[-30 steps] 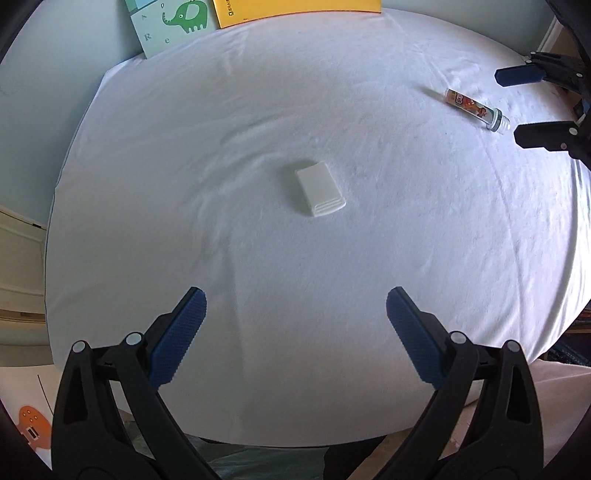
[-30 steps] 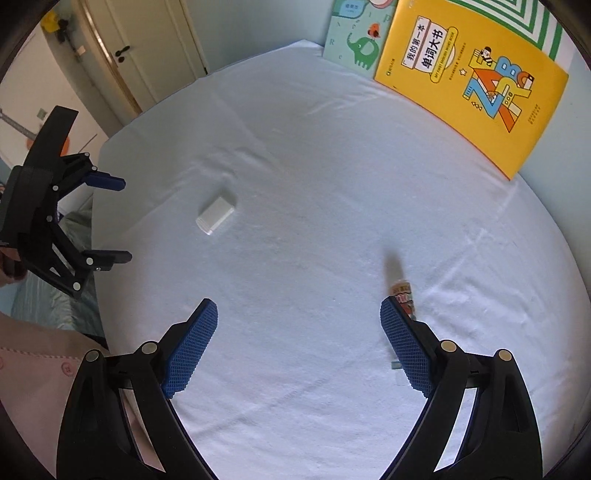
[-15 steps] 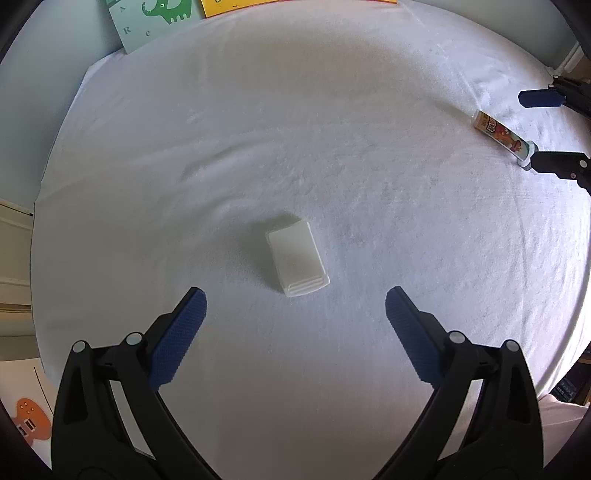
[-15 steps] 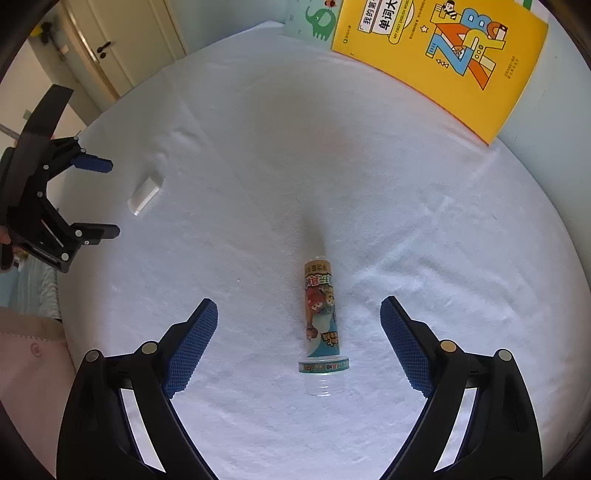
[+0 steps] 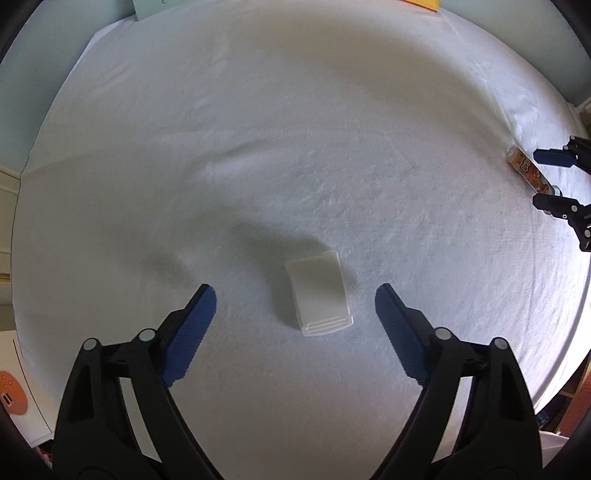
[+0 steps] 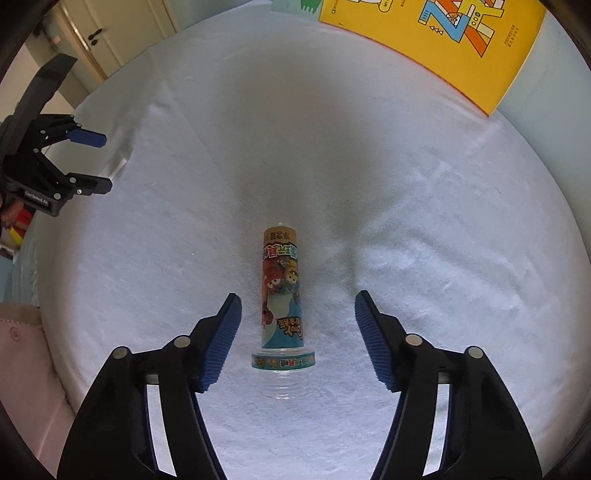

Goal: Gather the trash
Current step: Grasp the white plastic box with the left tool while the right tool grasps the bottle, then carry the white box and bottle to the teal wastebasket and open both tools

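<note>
Trash: a white box (image 5: pixel 319 293) and a printed tube (image 6: pixel 282 291), both lying flat on the white sheet (image 5: pixel 295 147), well apart from each other.
Box, place: between the blue pads of the left claw (image 5: pixel 295 317), touching neither pad; a second ago it lay far ahead of the tips, in the middle of the left view.
Tube, place: between the pads of the right claw (image 6: pixel 297 334), clear cap end near the camera, other end pointing far; gaps show on both sides. A second ago it lay just beside the right pad, outside the claw.
Left claw: pointing down over the sheet, jaws closing but not yet pressing on the box; narrower than a second ago.
Right claw: tilted steeply down, jaws closing, pads not yet on the tube; also narrower than before.
Views: sheet fills more of both pictures than a second ago, with a darker shadow under each claw.
Yellow book (image 6: pixel 443 40): at the far right edge of the sheet, now partly cut off by the top of the right view.
Elephant card (image 5: pixel 162 5): only a sliver left at the far edge of the left view.
</note>
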Tool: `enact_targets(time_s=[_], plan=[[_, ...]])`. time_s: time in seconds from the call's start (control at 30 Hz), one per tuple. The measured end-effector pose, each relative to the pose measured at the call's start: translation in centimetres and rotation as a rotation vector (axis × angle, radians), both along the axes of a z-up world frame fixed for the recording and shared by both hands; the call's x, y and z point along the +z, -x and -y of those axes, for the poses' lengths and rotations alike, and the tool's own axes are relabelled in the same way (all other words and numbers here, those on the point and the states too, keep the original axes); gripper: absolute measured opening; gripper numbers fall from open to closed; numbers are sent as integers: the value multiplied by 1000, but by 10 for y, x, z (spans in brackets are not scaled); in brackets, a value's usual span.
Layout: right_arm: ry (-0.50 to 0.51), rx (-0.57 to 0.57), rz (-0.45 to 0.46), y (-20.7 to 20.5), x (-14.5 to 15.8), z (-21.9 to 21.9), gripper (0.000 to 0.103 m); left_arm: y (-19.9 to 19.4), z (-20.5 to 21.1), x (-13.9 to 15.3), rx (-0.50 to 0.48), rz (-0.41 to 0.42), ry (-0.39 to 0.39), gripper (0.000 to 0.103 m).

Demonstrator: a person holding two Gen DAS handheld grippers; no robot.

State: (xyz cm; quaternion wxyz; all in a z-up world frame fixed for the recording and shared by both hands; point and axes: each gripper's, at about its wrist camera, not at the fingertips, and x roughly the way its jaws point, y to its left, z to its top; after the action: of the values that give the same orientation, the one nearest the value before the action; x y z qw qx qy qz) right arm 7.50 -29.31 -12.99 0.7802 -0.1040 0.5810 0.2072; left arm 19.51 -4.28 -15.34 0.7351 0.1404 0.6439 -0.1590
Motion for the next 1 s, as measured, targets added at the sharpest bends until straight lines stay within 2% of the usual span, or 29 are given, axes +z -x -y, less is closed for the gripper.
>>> enact_targets(time_s=[0.1, 0.13, 0.17, 0.2, 0.23, 0.4, 0.63, 1.0], plan=[[15, 6, 5, 0, -4, 1, 56, 2, -4, -2, -3, -2, 8, 65], [27, 7, 10, 0, -4, 1, 51, 3, -4, -1, -11, 2, 9, 62], [33, 7, 14, -2, -4, 2, 47, 4, -4, 1, -18, 10, 14, 48], [31, 10, 14, -3, -3, 3, 33, 5, -4, 3, -24, 15, 20, 32], [29, 8, 12, -4, -2, 4, 22, 5, -3, 4, -31, 17, 18, 28], [15, 1, 9, -6, 4, 8, 22, 8, -4, 7, -21, 5, 28, 28], [7, 15, 36, -1, 25, 7, 22, 18, -13, 25, -44, 57, 7, 28], [7, 98, 76, 7, 47, -34, 22, 51, -30, 39, -40, 101, 6, 28]])
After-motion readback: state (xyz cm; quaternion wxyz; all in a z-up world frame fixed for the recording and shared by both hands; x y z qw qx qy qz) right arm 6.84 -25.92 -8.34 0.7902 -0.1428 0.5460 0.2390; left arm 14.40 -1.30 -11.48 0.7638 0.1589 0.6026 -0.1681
